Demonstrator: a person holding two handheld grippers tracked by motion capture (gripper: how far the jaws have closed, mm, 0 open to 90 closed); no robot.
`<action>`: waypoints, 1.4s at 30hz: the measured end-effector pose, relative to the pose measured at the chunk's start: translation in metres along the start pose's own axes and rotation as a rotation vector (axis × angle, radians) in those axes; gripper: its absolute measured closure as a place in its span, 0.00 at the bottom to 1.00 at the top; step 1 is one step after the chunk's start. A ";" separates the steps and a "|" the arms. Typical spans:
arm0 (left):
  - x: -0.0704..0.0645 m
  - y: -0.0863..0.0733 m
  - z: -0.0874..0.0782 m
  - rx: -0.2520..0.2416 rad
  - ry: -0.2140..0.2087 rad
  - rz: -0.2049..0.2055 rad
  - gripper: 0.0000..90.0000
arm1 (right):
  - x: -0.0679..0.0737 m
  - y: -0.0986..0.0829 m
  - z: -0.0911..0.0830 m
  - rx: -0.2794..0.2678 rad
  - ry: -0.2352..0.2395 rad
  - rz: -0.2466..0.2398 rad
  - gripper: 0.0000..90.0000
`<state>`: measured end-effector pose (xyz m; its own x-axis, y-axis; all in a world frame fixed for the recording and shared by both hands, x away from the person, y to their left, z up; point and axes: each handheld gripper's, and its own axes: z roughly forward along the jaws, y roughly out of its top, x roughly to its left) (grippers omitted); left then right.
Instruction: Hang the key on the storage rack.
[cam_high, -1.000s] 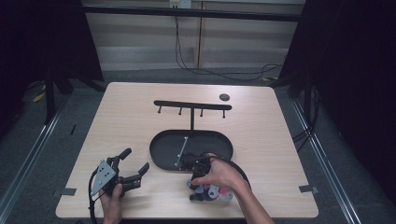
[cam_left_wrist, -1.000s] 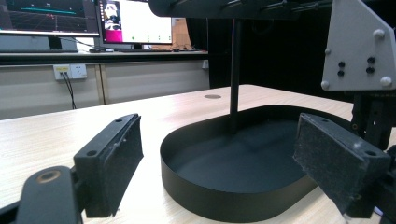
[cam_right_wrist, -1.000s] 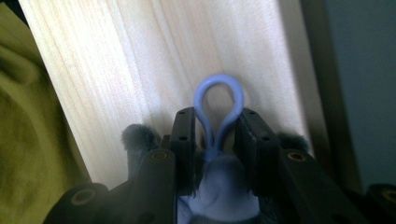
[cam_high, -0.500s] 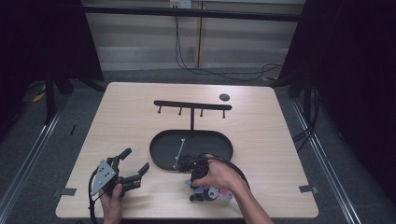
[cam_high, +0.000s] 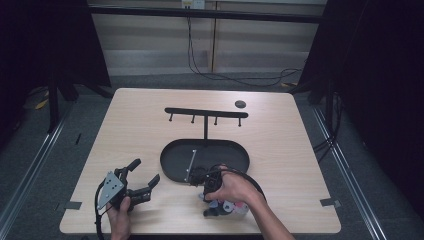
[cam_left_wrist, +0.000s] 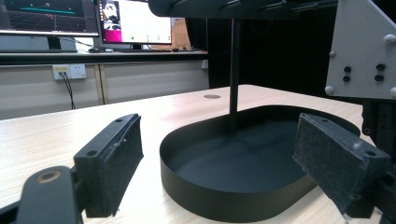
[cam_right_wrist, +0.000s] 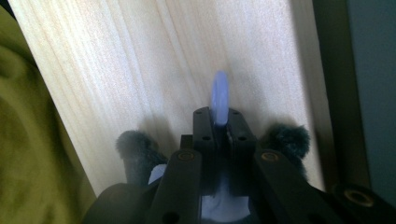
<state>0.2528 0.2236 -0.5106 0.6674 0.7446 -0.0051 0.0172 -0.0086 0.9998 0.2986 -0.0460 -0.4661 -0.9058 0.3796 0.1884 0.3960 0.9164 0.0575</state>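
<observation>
On the left of the high view, the left tool (cam_high: 142, 179) rests low over the tabletop (cam_high: 130, 130) near its front edge, held in the person's left hand (cam_high: 120, 217), its jaws spread wide with nothing between them. The left gripper view adds what the high view cannot: looking between the two padded jaws, it shows the side wall of the black oval tray (cam_left_wrist: 224, 196) just ahead and the thin black post (cam_left_wrist: 233, 70) rising from it, with monitors on a desk far behind. From above, that post carries a crossbar with small hooks (cam_high: 206, 113), and a thin metal rod (cam_high: 190, 165) lies inside the tray. Farther right, the right hand (cam_high: 235, 187) grips the right tool (cam_high: 215, 202) just in front of the tray's near rim, pointing down at the tabletop. The right gripper view shows its jaws pressed together on a pale blue ring (cam_right_wrist: 220, 98), seen edge-on, poking out above the wood grain.
</observation>
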 end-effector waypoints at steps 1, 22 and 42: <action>0.000 0.000 0.000 0.000 0.000 0.000 0.17 | 0.000 0.000 -0.001 -0.007 -0.003 0.001 0.95; 0.000 0.000 0.000 0.000 -0.001 0.000 0.17 | -0.002 0.000 -0.004 0.016 0.002 -0.022 0.91; 0.000 0.000 0.000 -0.001 -0.003 0.000 0.17 | 0.002 0.003 -0.014 0.019 0.021 -0.071 0.97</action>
<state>0.2528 0.2236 -0.5106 0.6693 0.7429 -0.0055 0.0170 -0.0079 0.9998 0.2997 -0.0445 -0.4521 -0.9279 0.3114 0.2049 0.3282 0.9431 0.0530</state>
